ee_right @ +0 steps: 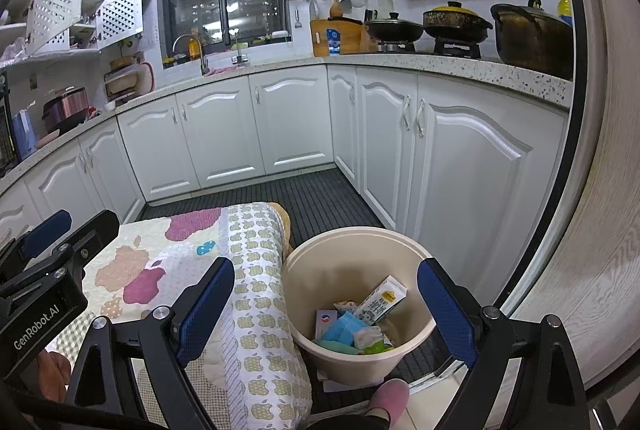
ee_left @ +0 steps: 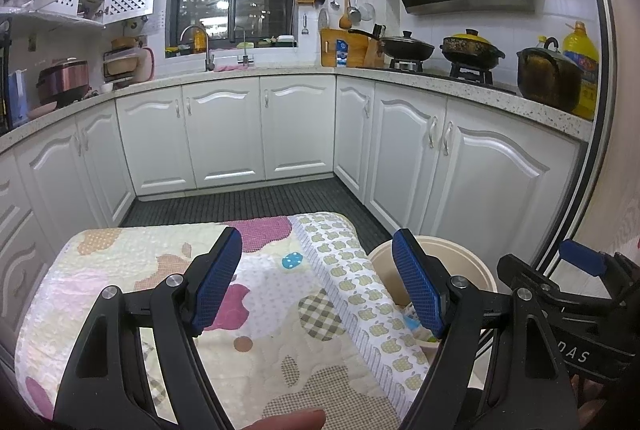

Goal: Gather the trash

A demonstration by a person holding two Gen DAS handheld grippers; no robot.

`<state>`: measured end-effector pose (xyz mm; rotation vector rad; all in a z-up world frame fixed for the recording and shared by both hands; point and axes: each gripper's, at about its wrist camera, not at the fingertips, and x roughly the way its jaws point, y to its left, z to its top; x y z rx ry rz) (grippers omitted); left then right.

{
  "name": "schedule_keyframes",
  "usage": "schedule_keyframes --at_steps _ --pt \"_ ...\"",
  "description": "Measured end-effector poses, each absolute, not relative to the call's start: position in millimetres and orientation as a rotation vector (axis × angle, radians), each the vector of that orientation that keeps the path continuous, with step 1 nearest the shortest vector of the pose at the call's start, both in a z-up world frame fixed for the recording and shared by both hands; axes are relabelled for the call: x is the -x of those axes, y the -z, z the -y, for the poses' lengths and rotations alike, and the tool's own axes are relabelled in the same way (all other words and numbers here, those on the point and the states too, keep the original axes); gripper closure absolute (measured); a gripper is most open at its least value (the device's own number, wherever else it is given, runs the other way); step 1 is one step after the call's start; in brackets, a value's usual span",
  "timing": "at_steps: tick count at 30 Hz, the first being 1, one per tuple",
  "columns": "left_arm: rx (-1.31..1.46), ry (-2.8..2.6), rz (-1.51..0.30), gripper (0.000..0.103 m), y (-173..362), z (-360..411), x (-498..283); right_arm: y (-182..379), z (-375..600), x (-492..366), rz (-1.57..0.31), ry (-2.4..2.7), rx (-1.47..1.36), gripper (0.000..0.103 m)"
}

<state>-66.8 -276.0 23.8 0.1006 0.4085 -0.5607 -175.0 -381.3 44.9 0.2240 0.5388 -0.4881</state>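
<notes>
Tools both stood wide and empty: the left tool (ee_left: 318, 282) hung over the quilted tabletop (ee_left: 168, 270), the right tool (ee_right: 326, 306) over the beige bin (ee_right: 316, 262). Trash, a milk carton (ee_right: 380, 300) and wrappers (ee_right: 344, 326), lay inside the bin, on the floor just right of the tabletop.

Smooth plastic bucket (ee_right: 356, 350), quilted cloth cover (ee_right: 256, 310)

- A round cream plastic bucket (ee_right: 320, 344) stands upright on the dark ribbed floor, touching the right side of the quilt-covered surface.
- Inside it, a white milk carton with a yellow label (ee_right: 380, 300) leans tilted against the far right wall.
- Blue and green wrappers (ee_right: 342, 330) and a crumpled white packet (ee_right: 368, 337) lie piled on the bucket's bottom.
</notes>
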Motion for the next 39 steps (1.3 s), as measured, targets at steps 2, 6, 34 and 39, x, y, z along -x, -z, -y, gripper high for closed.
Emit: schedule_keyframes --at_steps 2,6,34,39 --pt "-0.101 0.559 -0.41 0.026 -23.6 276.5 66.5 -45.0 381.5 174.8 -0.541 0.487 -0.226 0.012" --pt "-0.101 0.557 -0.411 0.026 -23.3 277.6 66.1 -44.2 382.8 173.9 -0.543 0.485 -0.229 0.012" --pt "-0.11 0.553 -0.419 0.026 -19.0 279.2 65.1 -39.7 382.3 171.2 -0.562 0.485 -0.229 0.011" --pt "-0.12 0.556 -0.408 0.026 -15.8 278.9 66.0 -36.3 383.8 170.3 -0.575 0.487 -0.232 0.011"
